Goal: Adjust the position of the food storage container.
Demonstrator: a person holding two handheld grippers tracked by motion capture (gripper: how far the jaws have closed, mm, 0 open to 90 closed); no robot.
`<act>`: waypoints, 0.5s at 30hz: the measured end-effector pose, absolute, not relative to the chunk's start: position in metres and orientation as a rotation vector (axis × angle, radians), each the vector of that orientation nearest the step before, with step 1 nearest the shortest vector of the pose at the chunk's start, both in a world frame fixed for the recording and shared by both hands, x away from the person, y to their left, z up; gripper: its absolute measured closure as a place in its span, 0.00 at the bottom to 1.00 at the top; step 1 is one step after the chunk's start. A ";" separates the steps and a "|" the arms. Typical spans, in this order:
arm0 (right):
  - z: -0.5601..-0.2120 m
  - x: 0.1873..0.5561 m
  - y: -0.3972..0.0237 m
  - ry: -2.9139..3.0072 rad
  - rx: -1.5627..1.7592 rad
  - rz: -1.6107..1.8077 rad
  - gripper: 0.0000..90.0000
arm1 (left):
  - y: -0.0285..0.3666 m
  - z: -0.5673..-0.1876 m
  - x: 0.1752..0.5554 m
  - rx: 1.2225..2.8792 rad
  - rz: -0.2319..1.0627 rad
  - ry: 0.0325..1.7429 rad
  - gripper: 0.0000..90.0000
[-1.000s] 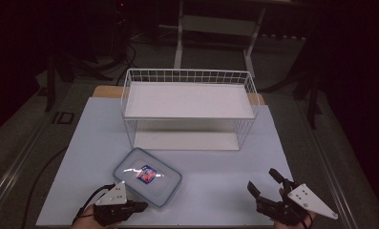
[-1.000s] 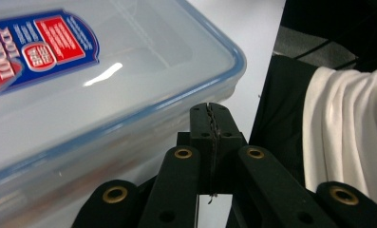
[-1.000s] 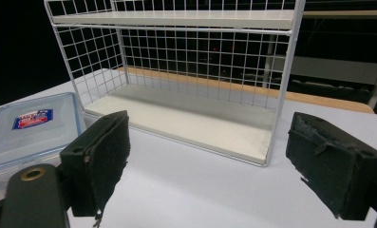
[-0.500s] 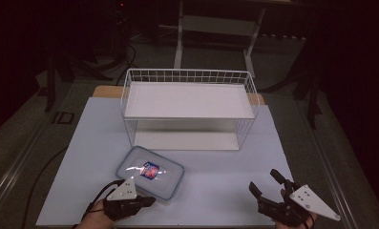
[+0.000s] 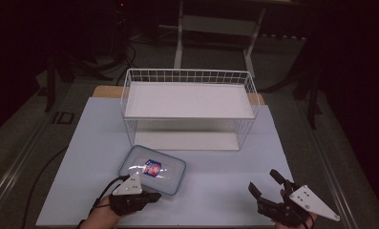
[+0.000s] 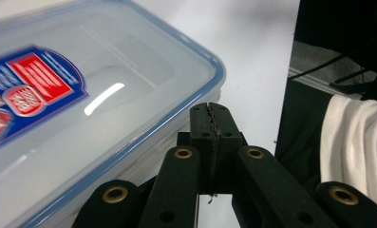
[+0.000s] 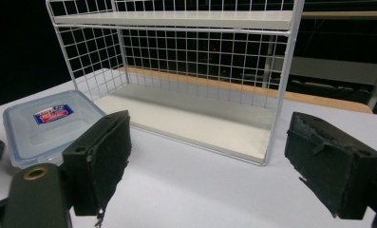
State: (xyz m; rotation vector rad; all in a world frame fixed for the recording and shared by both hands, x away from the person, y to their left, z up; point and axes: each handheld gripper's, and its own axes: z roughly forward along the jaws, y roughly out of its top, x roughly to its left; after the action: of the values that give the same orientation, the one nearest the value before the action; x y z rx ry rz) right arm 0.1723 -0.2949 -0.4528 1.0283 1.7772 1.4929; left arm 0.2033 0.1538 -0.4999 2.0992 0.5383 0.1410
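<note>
Beside the container (image 6: 96, 95), the left gripper (image 6: 210, 124) is closed, empty.

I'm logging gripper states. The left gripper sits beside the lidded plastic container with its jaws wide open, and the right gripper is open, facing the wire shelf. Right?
Not quite: the left gripper has its jaws shut, pads pressed together with nothing between them, as the left gripper view shows. It does sit beside the lidded plastic container, and the right gripper is open, facing the wire shelf.

Counting one lidded plastic container (image 5: 152, 170), one white wire rack (image 5: 189, 109) with two shelves, two grippers, one white surface (image 5: 91, 157); possibly one sticker on the lid, blurred.
</note>
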 end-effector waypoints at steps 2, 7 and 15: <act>-0.453 0.172 -0.295 1.779 1.032 1.493 0.17 | 0.167 -0.493 0.203 2.073 0.168 0.563 0.99; -0.453 0.172 -0.294 1.778 1.026 1.491 0.17 | 0.213 -0.485 0.208 2.019 0.270 0.687 0.99; -0.453 0.172 -0.293 1.781 1.025 1.489 0.17 | 0.261 -0.498 0.228 1.952 0.346 0.868 0.99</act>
State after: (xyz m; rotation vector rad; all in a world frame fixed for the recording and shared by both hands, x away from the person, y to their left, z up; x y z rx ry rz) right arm 0.1720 -0.2930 -0.4526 1.0255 1.7811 1.4888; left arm 0.2285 0.2611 -0.4984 1.9519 0.8681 0.3461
